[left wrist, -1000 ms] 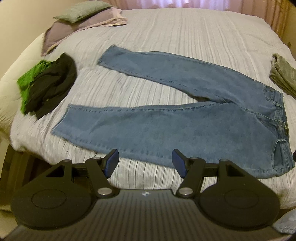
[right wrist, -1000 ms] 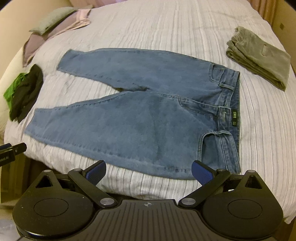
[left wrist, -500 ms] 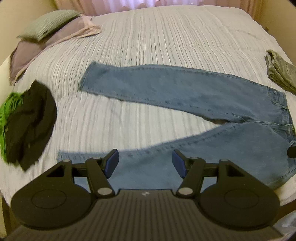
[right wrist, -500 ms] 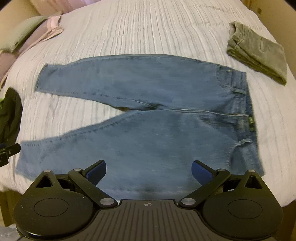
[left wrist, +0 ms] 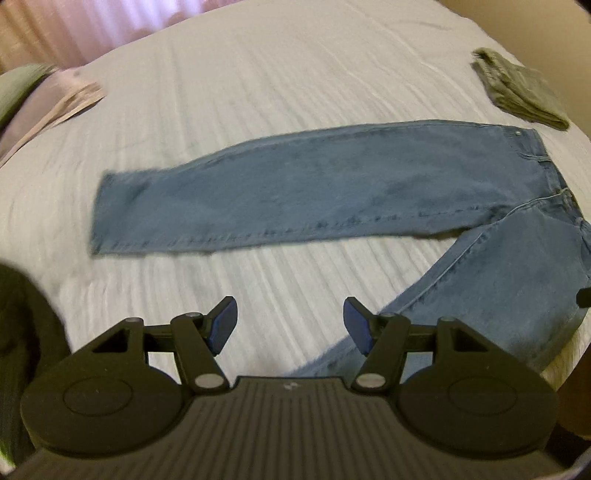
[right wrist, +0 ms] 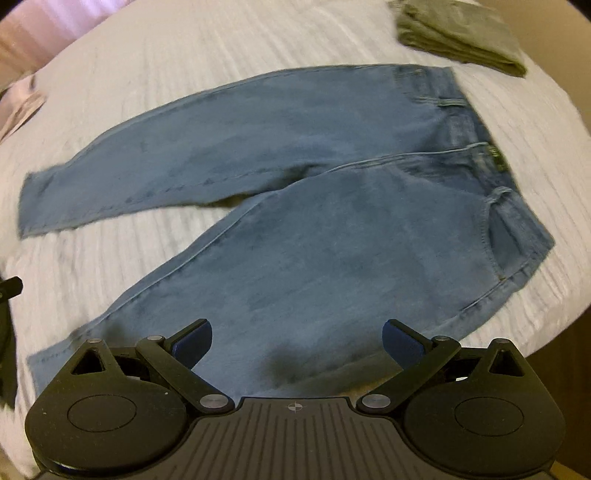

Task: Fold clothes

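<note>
Both grippers have moved in over the bed (left wrist: 280,74) since a second ago, so the near leg now runs under them. The left gripper (left wrist: 290,325) hangs with its jaws wide and empty above bare bedspread. The right gripper (right wrist: 297,341), also wide and empty, hangs above the jeans (right wrist: 332,229), which lie flat with legs spread. Folded green trousers (right wrist: 461,33) lie just beyond the waistband.

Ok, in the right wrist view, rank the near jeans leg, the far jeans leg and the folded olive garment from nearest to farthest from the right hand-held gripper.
1. Near jeans leg: directly ahead of the open right hand-held gripper, running under its fingers.
2. Far jeans leg: farther up the bed, angled out to the left.
3. Folded olive garment: top right, past the jeans' waistband.
</note>
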A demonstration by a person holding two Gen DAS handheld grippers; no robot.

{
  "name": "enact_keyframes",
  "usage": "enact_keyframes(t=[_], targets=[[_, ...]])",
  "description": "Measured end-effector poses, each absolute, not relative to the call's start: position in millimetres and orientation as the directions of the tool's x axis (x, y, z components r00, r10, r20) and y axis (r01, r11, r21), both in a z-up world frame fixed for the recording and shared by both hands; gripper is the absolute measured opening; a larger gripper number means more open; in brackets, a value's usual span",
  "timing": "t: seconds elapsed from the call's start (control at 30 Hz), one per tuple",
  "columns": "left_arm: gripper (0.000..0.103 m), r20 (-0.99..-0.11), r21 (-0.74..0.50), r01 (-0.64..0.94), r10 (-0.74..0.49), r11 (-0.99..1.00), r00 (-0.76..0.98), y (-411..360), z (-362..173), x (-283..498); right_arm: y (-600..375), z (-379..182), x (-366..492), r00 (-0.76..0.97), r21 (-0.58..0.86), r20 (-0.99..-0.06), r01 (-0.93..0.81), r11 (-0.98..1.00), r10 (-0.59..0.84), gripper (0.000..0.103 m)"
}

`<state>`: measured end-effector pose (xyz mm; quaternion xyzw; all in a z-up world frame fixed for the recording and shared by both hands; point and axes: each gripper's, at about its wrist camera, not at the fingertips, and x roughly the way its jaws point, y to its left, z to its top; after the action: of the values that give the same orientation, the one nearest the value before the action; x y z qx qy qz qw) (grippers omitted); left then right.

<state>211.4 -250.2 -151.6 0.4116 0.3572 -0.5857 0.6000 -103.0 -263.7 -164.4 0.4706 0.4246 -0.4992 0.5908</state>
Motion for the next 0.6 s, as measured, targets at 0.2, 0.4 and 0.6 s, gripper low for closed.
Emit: enact_keyframes(t=[0.2,0.4,0.6], targets=[[0.060,-0.901,0.056,0.993,-0.434,-0.104,0.005,-296.0,-169.1,191.2,-319.2,-172.9,-135.9,0.182,0.165,-0.949,0.983,0.086,-0.256,0.101],[0.060,-0.894,0.073,0.987,-0.448,-0.145,0.000,-347.2,-191.8,176.5,-374.7,-181.4,-168.8,0.222,0.195,-0.921,0.974,0.116,-0.320,0.101],[0.060,-0.891,0.111,0.966,-0.453,-0.233,-0.007,-413.0,-230.8,173.2,-462.4,-207.6,-181.1,0.268,0.173,-0.906,0.941,0.292,-0.329,0.100]])
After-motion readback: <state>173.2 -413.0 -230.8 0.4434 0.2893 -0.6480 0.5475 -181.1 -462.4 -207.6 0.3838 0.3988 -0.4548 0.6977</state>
